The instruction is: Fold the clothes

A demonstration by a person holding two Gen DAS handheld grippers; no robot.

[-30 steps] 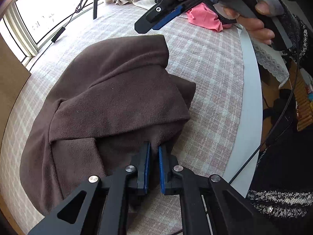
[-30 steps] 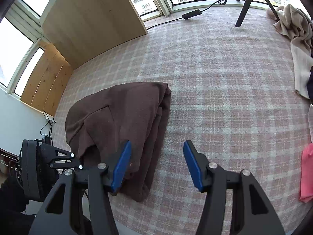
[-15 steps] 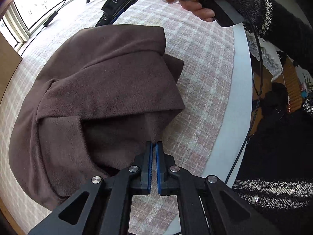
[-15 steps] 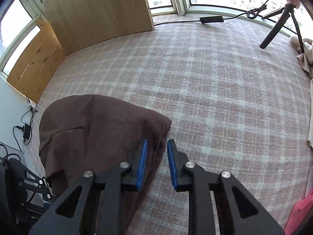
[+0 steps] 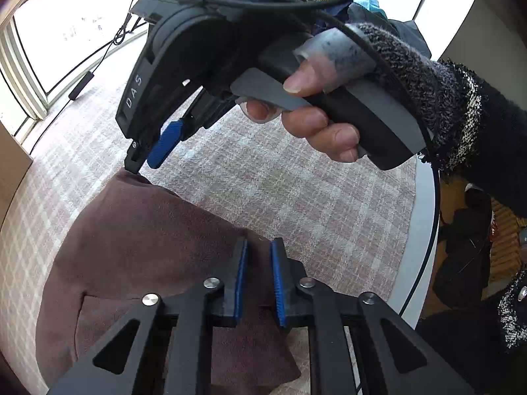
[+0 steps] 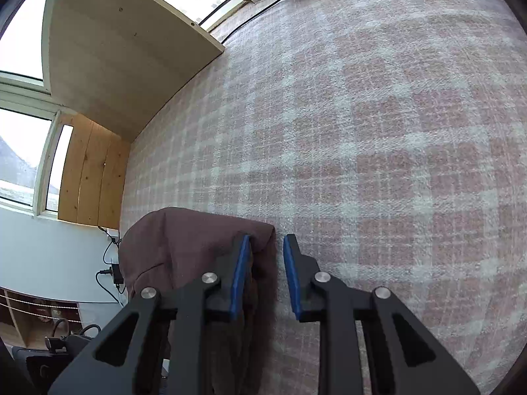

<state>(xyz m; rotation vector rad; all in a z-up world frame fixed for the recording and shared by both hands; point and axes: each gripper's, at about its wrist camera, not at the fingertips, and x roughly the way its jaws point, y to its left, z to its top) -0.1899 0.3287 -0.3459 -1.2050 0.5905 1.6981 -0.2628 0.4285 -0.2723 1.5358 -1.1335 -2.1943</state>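
A folded brown garment [image 5: 138,250] lies on the plaid-covered table [image 5: 296,197]. My left gripper [image 5: 258,283] stands over the garment's near right corner, its blue-padded jaws a small gap apart with brown cloth between them, not pinched. My right gripper [image 6: 266,273] straddles the garment's [image 6: 184,240] far right corner, jaws a small gap apart, cloth under the left finger. In the left wrist view the right gripper [image 5: 145,154] touches the garment's far corner.
A wooden panel [image 6: 125,52] stands at the table's far left. A black cable and adapter [image 5: 79,85] lie by the window. The table's white edge [image 5: 421,247] runs on the right, with dark things on the floor beyond.
My left gripper was shut on the garment's near edge and has opened slightly. My right gripper has come down onto the far corner, and both have moved along the garment.
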